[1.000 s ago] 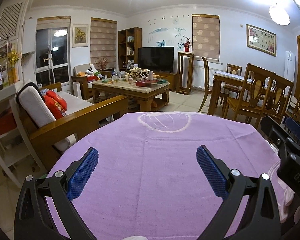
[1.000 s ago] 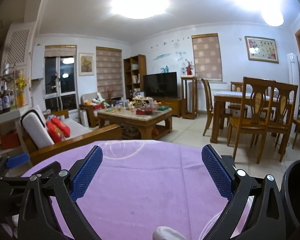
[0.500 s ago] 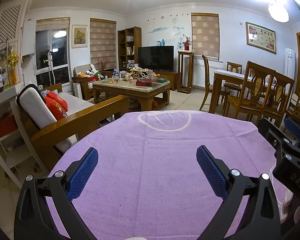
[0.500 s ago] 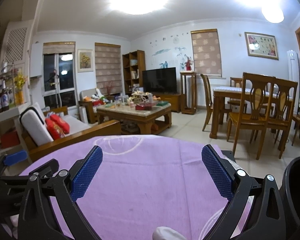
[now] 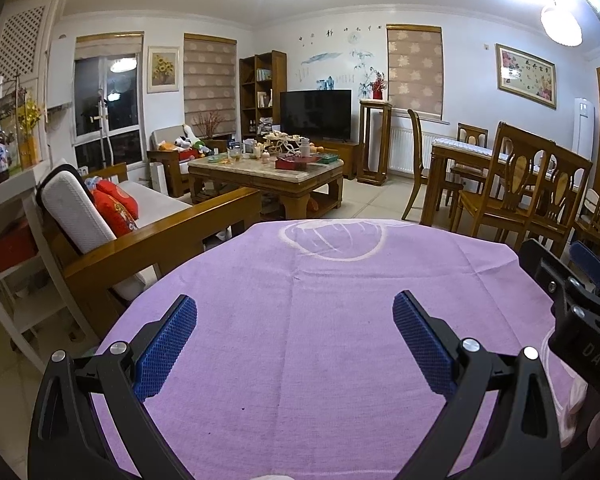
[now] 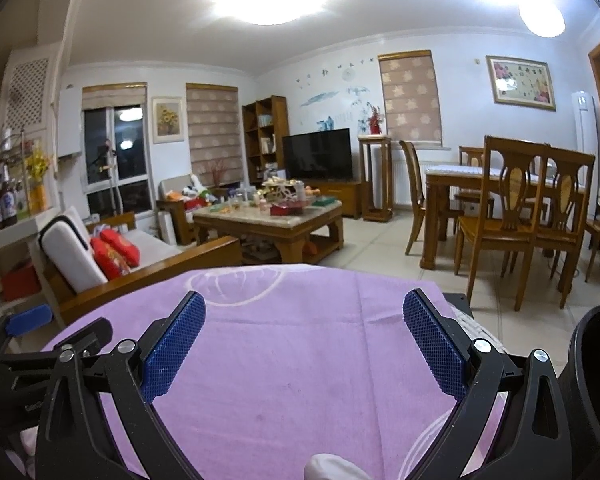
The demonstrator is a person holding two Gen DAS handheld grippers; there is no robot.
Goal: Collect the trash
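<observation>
My left gripper [image 5: 294,336] is open and empty above a purple tablecloth [image 5: 300,280]. My right gripper [image 6: 304,336] is open and empty above the same cloth [image 6: 284,320]. A white crumpled piece of trash [image 6: 332,468] lies on the cloth at the bottom edge of the right wrist view, below and just behind the right gripper's fingers. A sliver of white [image 5: 272,477] shows at the bottom edge of the left wrist view. A black bin [image 6: 592,376] stands to the right of the table. Each gripper shows at the edge of the other's view.
A wooden sofa [image 5: 140,236] with red cushions stands left of the table. A cluttered coffee table [image 5: 268,172] and a TV are beyond. Dining table and chairs [image 6: 516,208] are at the right. A white shelf [image 5: 4,216] stands at far left.
Both grippers have tilted slightly upward, so the table sits lower in both views. Both stay open and empty.
</observation>
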